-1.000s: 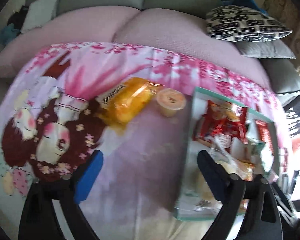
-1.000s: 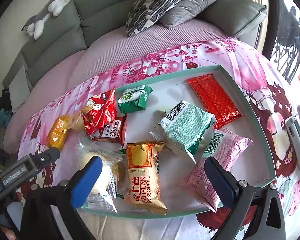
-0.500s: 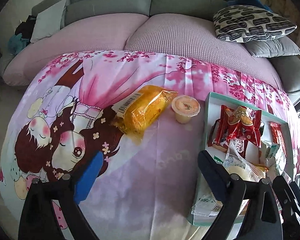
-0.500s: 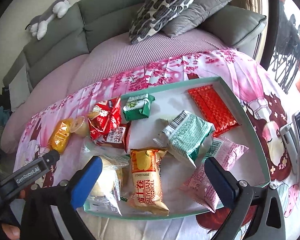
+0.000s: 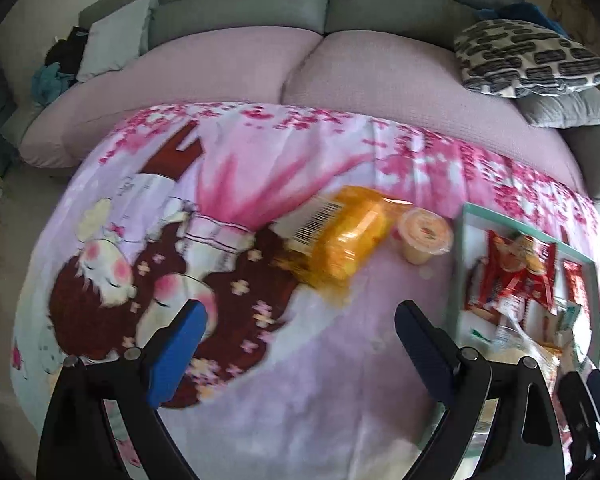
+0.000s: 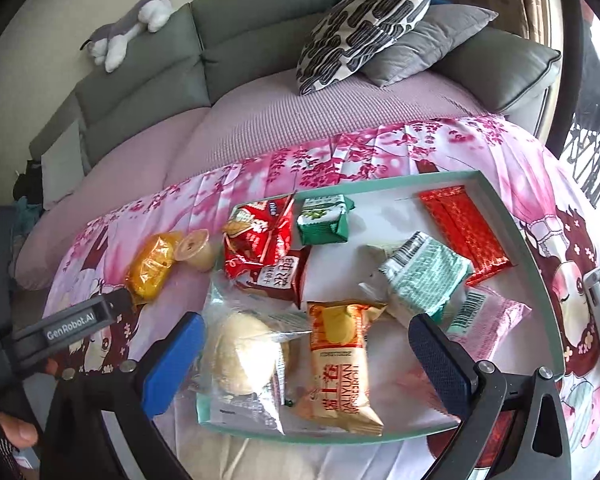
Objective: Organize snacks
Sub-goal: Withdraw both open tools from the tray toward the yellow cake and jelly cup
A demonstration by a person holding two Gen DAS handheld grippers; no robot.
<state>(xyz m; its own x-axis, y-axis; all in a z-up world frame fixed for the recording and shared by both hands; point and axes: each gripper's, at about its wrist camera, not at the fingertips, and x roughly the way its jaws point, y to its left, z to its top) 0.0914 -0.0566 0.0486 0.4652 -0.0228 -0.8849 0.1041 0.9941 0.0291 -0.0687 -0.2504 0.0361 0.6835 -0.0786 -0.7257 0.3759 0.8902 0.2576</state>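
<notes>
Both views have drifted across pink printed cloth (image 5: 300,360) before grey sofa (image 6: 260,40).

Plush toy (image 6: 130,26), perhaps a cat, tops grey sofa (image 6: 236,40).

Left wrist view: steeply downward and close over the cloth (image 5: 300,380), sofa (image 5: 324,8) behind, tray (image 5: 456,276) at right edge.
Right wrist view: slanting down, close above the tray (image 6: 540,264), facing the same sofa (image 6: 260,40).
Shared: orange packet (image 5: 340,240) (image 6: 150,266), jelly cup (image 5: 424,236) (image 6: 194,250), tray, patterned cushion (image 5: 528,58) (image 6: 364,24).
</notes>
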